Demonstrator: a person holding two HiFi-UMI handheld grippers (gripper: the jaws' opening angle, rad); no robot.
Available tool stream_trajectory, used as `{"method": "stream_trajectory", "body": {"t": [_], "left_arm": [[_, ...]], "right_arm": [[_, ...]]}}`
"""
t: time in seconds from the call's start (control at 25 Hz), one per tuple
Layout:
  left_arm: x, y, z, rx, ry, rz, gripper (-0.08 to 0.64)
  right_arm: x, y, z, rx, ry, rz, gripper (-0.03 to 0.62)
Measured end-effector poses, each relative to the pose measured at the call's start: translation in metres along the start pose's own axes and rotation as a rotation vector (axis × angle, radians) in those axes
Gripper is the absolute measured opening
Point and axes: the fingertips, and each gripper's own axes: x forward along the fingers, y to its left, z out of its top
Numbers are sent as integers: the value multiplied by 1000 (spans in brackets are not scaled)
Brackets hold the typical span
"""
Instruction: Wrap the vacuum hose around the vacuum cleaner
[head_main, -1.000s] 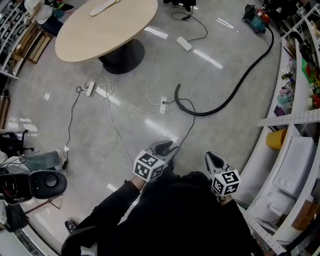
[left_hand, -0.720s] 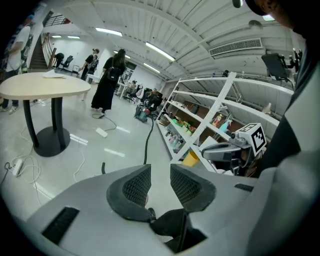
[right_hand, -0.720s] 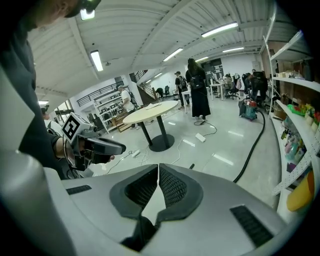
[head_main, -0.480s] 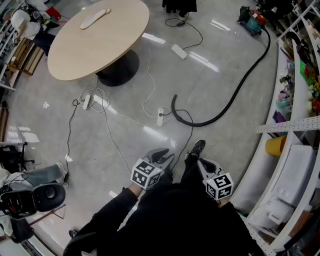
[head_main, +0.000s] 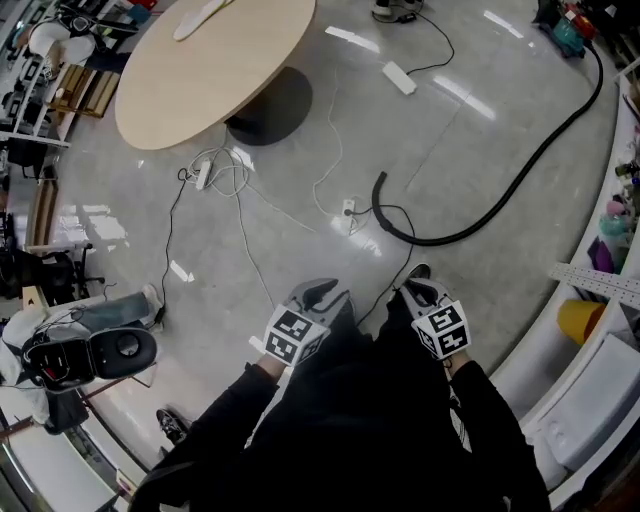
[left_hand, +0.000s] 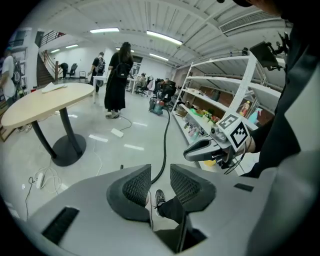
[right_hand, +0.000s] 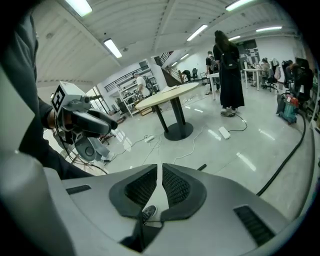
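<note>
My left gripper (head_main: 318, 292) has its jaws drawn in as near as they go. Only a thin slit is left between the ribbed pads, and nothing is in it. Through the slit I see just floor and the toe of my own black shoe (left_hand: 159, 199). My right gripper (head_main: 413, 294) has its jaws pressed together, and it is empty too. My dark-sleeved body hides the floor beneath both in the head view.

The long black vacuum hose (head_main: 430, 241) lies on the grey floor well ahead of both jaws, touching neither. Its near end curls into a hook ahead of and between the jaws, and the rest runs off to their right. The far end reaches the teal and red vacuum cleaner (head_main: 565, 25), far beyond the right jaws. The vacuum cleaner is cut by the picture's top edge and is too small to show how hose and body join. In the left gripper view my own shell cuts off the hose's near stretch. The round pale wooden worktop (head_main: 215, 60) stands far ahead, left of the left jaws.
</note>
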Motion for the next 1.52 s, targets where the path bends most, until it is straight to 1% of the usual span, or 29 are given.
{"method": "stream_trajectory", "body": {"t": [0.08, 0.16, 0.2, 0.28, 0.32, 0.4, 0.48, 0.6, 0.68, 0.8, 0.92, 1.0, 1.08, 1.2, 1.24, 1.32, 1.36, 1.52], "left_arm": [[17, 7, 8, -3, 20, 26, 133], [33, 20, 16, 13, 35, 49, 133], [41, 30, 20, 27, 43, 61, 133], [56, 51, 27, 57, 56, 82, 133], [65, 62, 29, 66, 61, 86, 133], [88, 80, 25, 62, 73, 81, 133], [117, 93, 6, 30, 98, 55, 133], [164, 105, -39, -30, 158, -17, 133], [194, 119, -61, -39, 188, -60, 133], [229, 146, -91, -47, 221, -81, 133], [253, 178, -120, -79, 251, -62, 133], [266, 201, -139, -110, 273, -42, 133], [277, 225, -158, -156, 288, -15, 133], [285, 255, -187, -244, 296, 49, 133], [287, 264, -198, -261, 303, 68, 133], [290, 279, -220, -271, 317, 99, 133], [293, 286, -229, -268, 322, 113, 133], [303, 316, -255, -233, 325, 168, 133]], "right_arm": [[15, -28, -14, -24, 63, 24, 20], [35, -54, -26, -36, 119, 38, 26], [47, -65, -32, -37, 146, 45, 43], [75, -87, -43, -32, 201, 58, 116], [90, -97, -49, -31, 226, 63, 133], [119, -116, -68, -33, 272, 71, 138], [148, -131, -97, -28, 322, 79, 139], [192, -146, -149, -3, 394, 98, 140], [228, -162, -175, 12, 419, 95, 138], [280, -188, -210, -8, 459, 81, 140], [332, -219, -249, -46, 480, 61, 141], [364, -244, -275, -54, 498, 47, 153], [395, -270, -302, -61, 526, 29, 166], [435, -306, -341, -63, 570, -13, 186], [446, -315, -354, -62, 587, -25, 197], [469, -325, -378, -78, 620, -30, 218], [481, -327, -388, -103, 633, -21, 223], [518, -331, -423, -250, 681, 36, 235]]}}
